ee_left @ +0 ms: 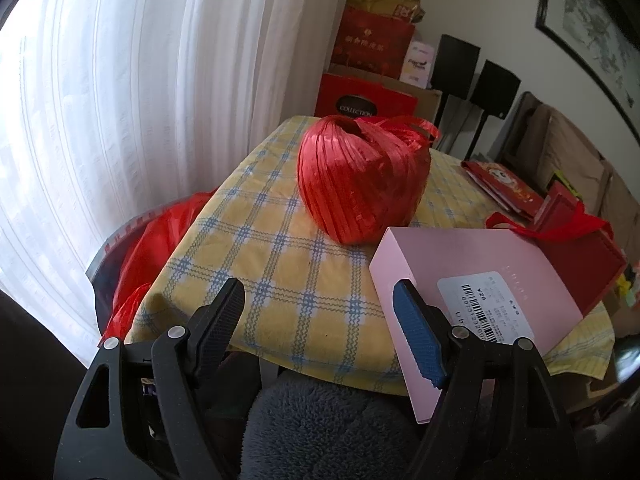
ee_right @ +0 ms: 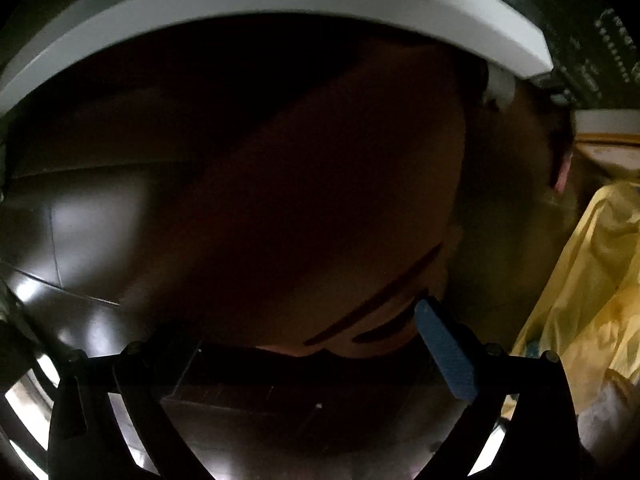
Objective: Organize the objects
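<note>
The left gripper (ee_left: 320, 312) hangs open over the checked tablecloth (ee_left: 280, 264), a pink box (ee_left: 472, 276) beside it, a red twine ball (ee_left: 362, 180) beyond, curtains behind; the right gripper (ee_right: 308, 344) gapes over dim, blurred floor.

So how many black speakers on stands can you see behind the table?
2: one black speaker stands beside the stacked red gift boxes, the other black speaker just right of it, nearer the sofa. More may be hidden.

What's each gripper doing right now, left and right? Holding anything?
Left gripper: open, empty, above the checked tablecloth beside the pink box.
Right gripper: jaws wide over something dark; grip cannot be told.
</note>
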